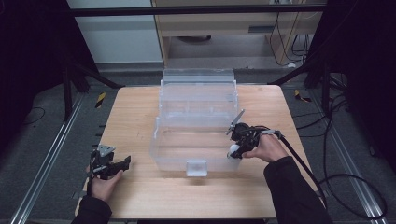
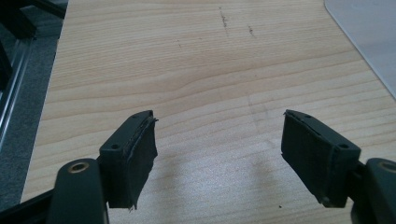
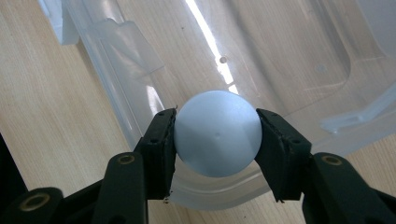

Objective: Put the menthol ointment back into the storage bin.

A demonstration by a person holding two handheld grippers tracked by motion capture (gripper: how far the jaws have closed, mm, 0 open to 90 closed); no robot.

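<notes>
- Left gripper (image 1: 122, 164) sits low over the counter (image 1: 135, 196), at the left. Its fingers (image 2: 133, 156) are wide apart with nothing between them.
- Box (image 1: 198, 122), clear and open, stands in the middle.
- Right gripper (image 1: 233, 151) squeezes a white ball (image 3: 217, 133) between its fingers (image 3: 161, 149), over the box's front right corner.

A wooden table (image 1: 140, 196) stands on grey carpet (image 1: 37, 140), with a wooden cabinet (image 1: 224, 28) behind
</notes>
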